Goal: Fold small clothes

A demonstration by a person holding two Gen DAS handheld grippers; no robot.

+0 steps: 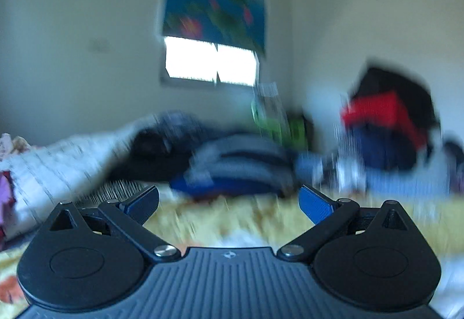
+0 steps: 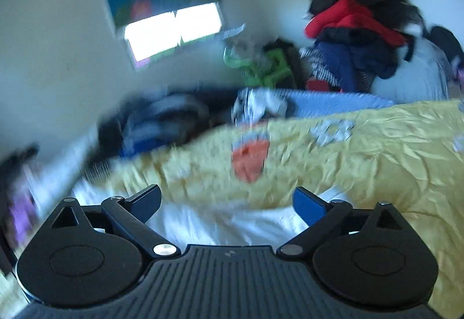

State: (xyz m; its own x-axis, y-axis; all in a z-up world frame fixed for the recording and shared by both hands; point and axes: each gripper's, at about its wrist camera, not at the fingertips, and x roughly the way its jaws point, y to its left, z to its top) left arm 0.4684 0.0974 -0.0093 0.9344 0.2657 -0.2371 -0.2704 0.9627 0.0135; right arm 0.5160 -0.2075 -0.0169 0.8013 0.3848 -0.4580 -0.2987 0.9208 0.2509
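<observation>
Yellow bedspread, blurred clothes pile by wall, window beyond

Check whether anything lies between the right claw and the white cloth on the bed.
Nothing visible does. The right claw is open and empty, and the white cloth lies on the yellow bedspread just past its fingertips, with only open air in between. The clothes piles sit farther back. The picture is blurred.
</observation>
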